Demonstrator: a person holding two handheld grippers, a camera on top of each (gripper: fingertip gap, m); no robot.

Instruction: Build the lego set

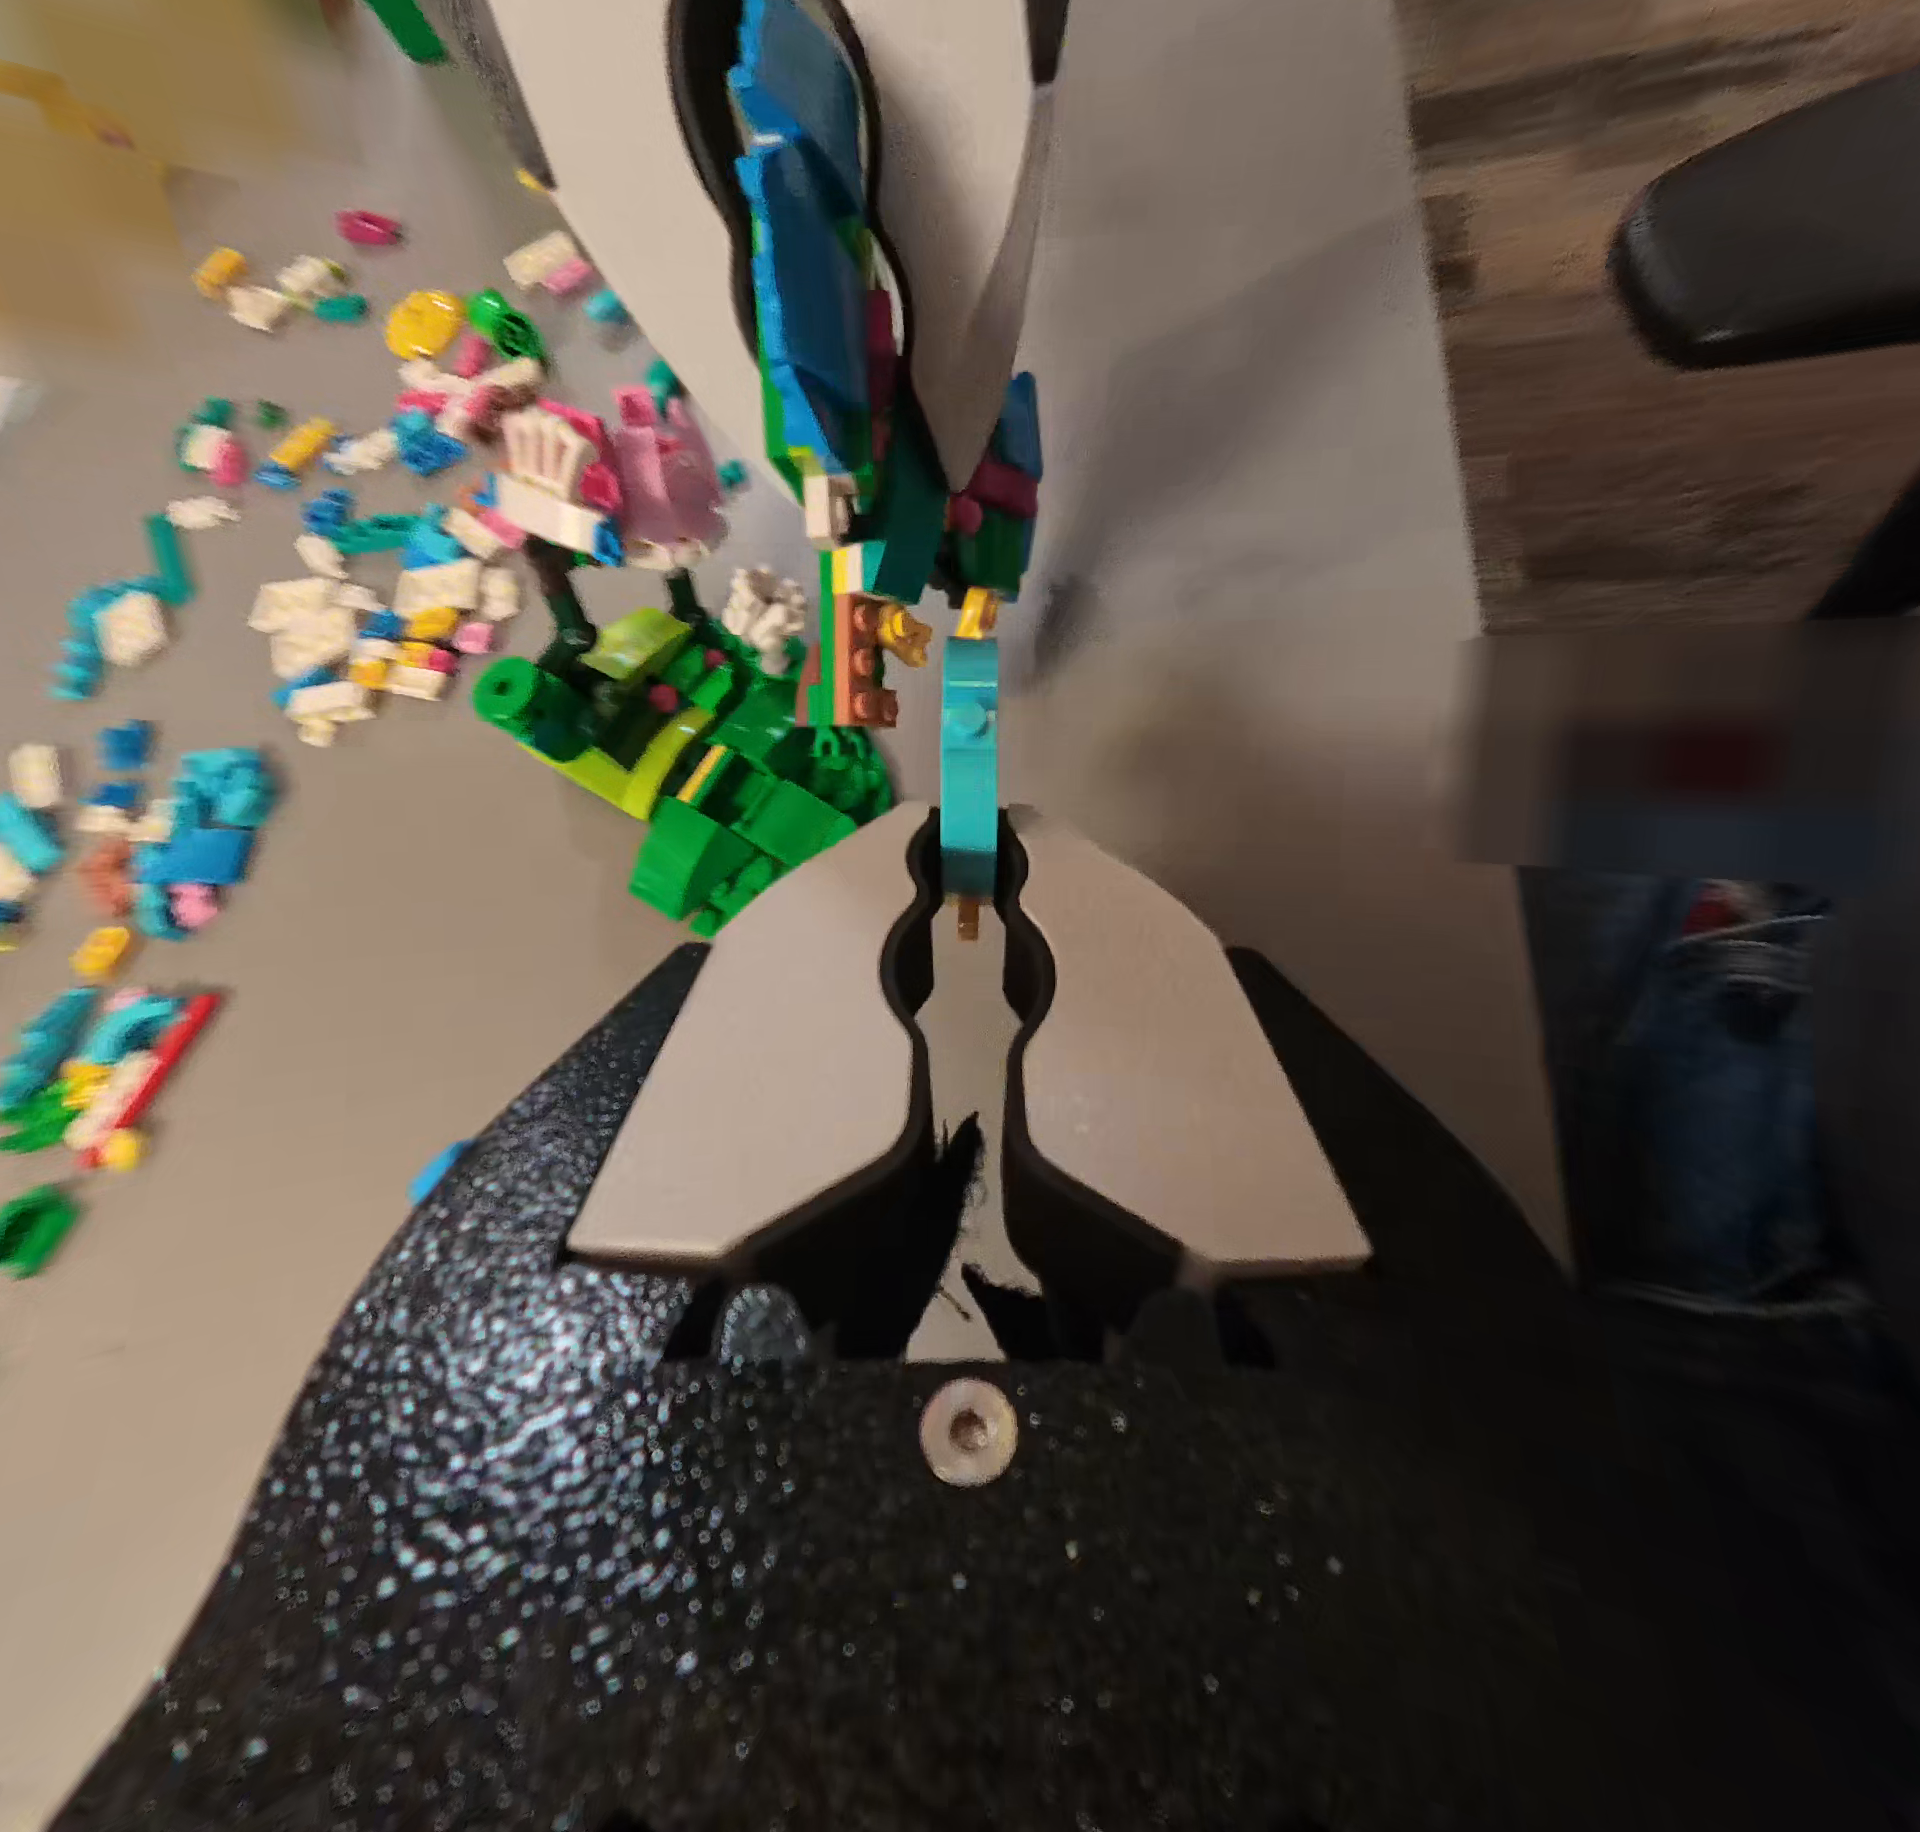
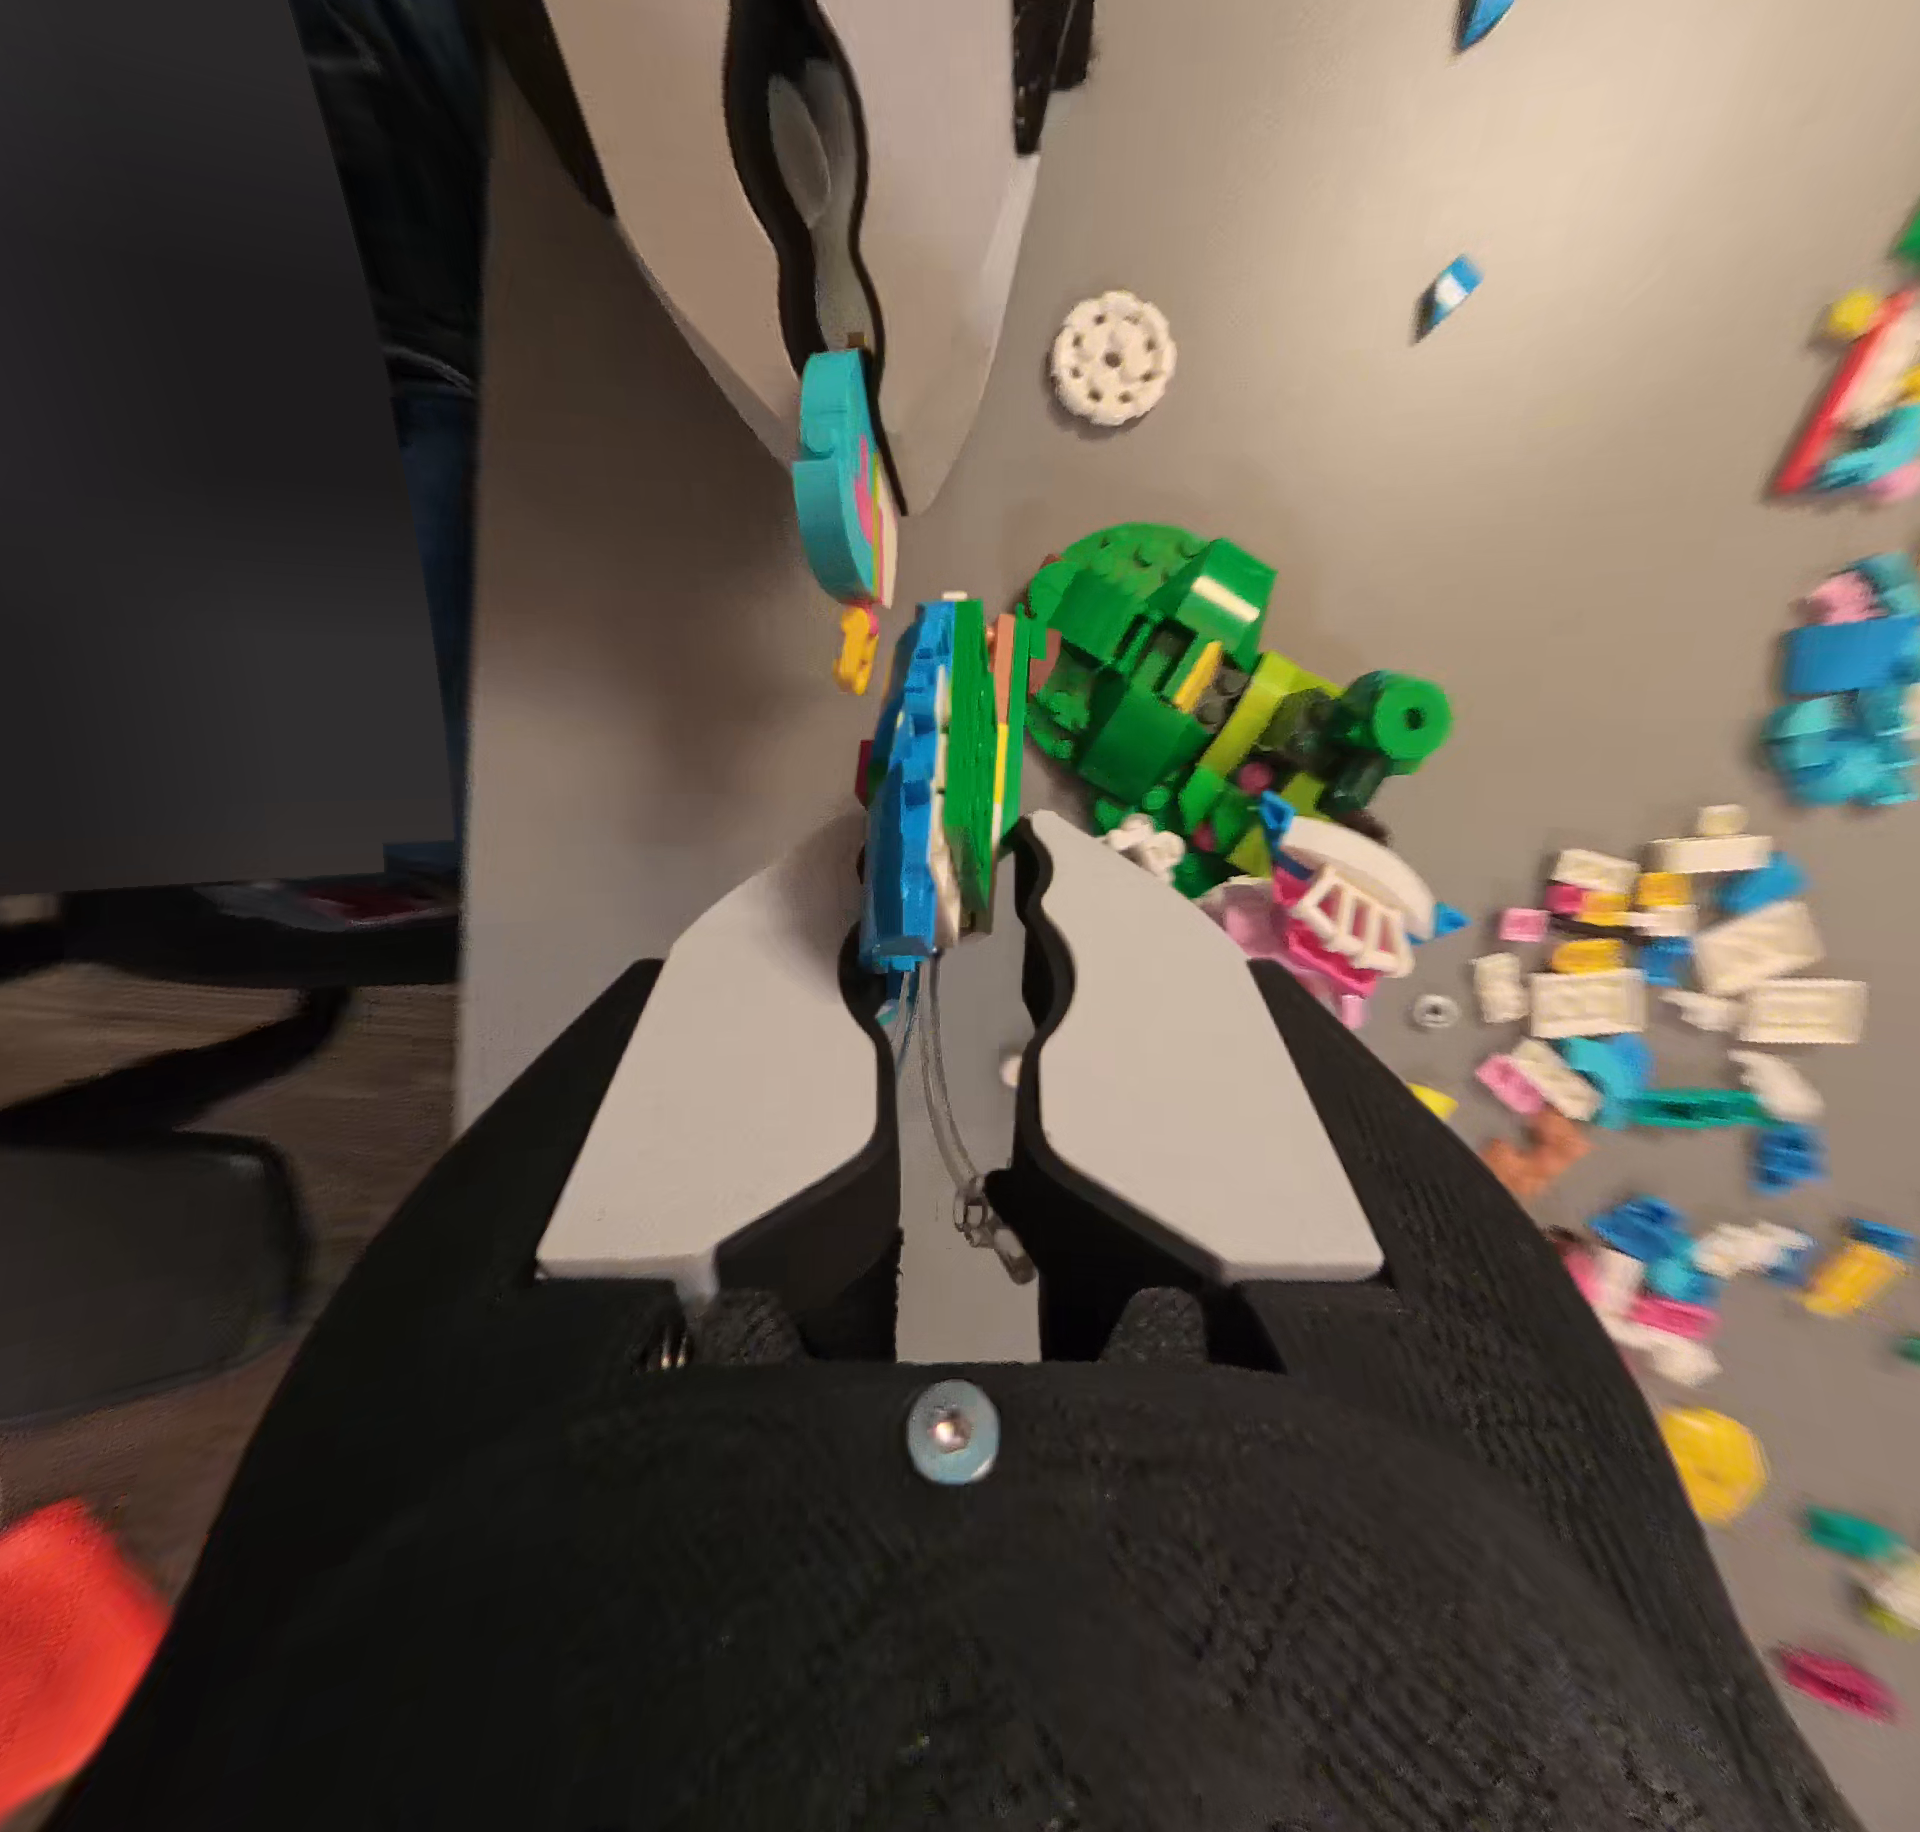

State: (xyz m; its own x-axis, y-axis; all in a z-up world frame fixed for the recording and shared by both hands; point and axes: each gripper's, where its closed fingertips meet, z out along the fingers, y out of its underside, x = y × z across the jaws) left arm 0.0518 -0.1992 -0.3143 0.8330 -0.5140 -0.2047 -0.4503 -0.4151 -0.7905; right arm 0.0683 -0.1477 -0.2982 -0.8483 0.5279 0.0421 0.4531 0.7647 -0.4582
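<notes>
right gripper (image 2: 940, 873): clamps blue-green plate assembly (image 2: 935, 795) | left gripper (image 2: 894, 473), far: holds teal piece (image 2: 836, 473) | green build (image 2: 1195, 681) right, on grey table (image 2: 1299, 224) | loose bricks (image 2: 1662, 993) far right

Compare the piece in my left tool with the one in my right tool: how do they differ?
The turquoise piece in the left tool is one small, narrow, single-coloured part; the blue and green assembly in the right tool is bigger, layered from many bricks. The turquoise piece carries a yellow tip; the assembly has brown and magenta parts. Both are clamped edge-on, held above the table, nearly meeting.
</notes>
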